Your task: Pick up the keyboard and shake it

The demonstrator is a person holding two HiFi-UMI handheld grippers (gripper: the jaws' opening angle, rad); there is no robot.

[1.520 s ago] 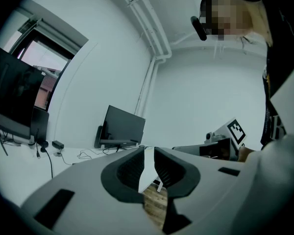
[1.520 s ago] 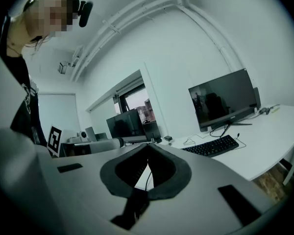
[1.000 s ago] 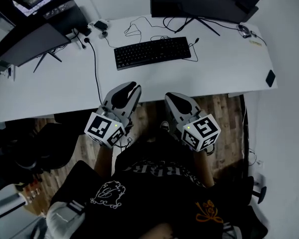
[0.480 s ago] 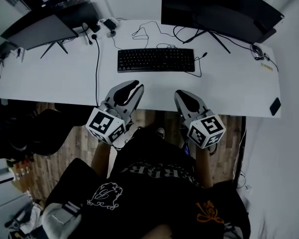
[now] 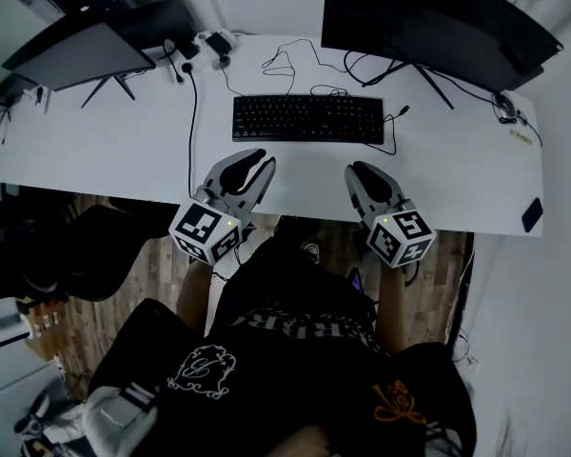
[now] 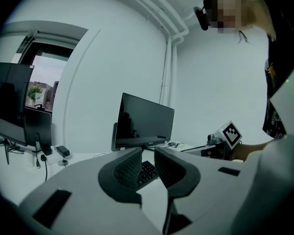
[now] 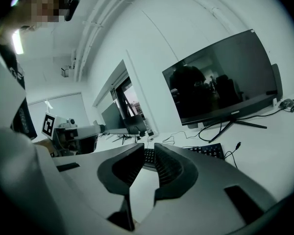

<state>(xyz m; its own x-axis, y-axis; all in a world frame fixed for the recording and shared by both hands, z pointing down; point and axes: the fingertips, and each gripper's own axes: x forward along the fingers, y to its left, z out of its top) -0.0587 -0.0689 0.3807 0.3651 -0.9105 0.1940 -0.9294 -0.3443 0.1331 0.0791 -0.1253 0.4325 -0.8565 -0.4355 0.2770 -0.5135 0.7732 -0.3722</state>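
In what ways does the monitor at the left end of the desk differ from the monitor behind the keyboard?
The left monitor looks smaller; the right monitor spans more of the desk. The left monitor stands at the desk's end, turned at an angle; the right monitor stands behind the keyboard. The left monitor appears grey, the right monitor black. Both show dark screens and stand on thin splayed legs.

A long white desk (image 5: 124, 174) carried a black rectangular keyboard (image 5: 307, 119) at its middle, a wide black monitor (image 5: 428, 17) far right, another dark monitor (image 5: 76, 55) far left, thin black cables (image 5: 191, 122), and a small black square block (image 5: 531, 214) near its right corner
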